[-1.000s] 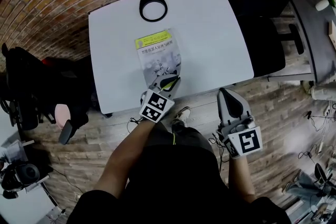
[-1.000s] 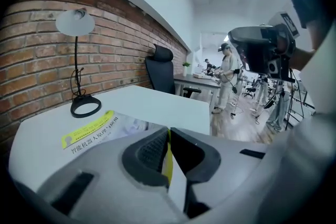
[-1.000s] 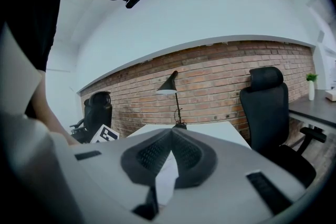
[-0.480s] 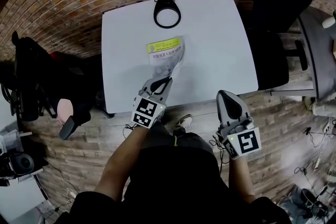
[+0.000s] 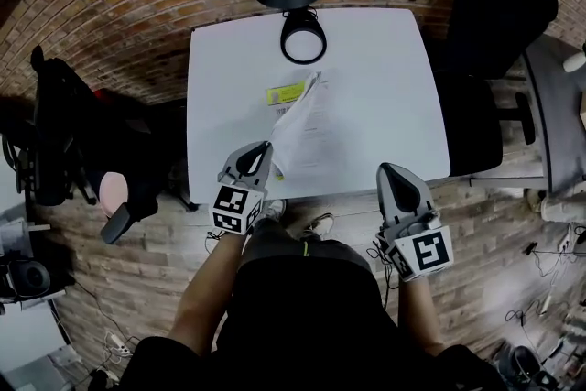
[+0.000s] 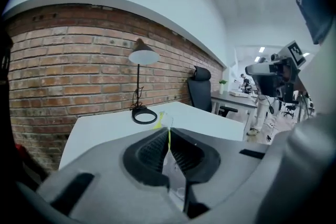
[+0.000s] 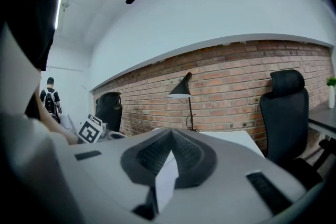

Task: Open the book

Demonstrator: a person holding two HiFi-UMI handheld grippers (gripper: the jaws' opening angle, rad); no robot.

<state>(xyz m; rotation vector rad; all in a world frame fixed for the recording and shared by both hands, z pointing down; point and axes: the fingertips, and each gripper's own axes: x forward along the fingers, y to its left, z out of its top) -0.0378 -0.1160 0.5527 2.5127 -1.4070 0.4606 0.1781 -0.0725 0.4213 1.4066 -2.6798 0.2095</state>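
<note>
The book [image 5: 316, 135] lies on the white table [image 5: 389, 59], near its front edge. Its front cover [image 5: 291, 125] stands lifted, swung up toward the left, with a yellow strip [image 5: 285, 93] showing at the far end. White inner pages are exposed beneath it. My left gripper [image 5: 263, 151] is at the cover's near corner and is shut on it. In the left gripper view the thin yellow-edged cover [image 6: 168, 139] runs between the closed pads of the left gripper [image 6: 168, 131]. My right gripper [image 5: 394, 174] hovers off the table's front edge, shut and holding nothing, as the right gripper [image 7: 170, 135] view confirms.
A black desk lamp [image 5: 303, 34] stands at the back of the table, just beyond the book. A black office chair [image 5: 494, 14] is at the table's right side. Dark bags and gear [image 5: 64, 133] sit on the floor at the left. A brick wall runs behind.
My left gripper has moved left and up with the cover in it, swinging the cover from flat to raised. The right gripper has shifted only slightly.
</note>
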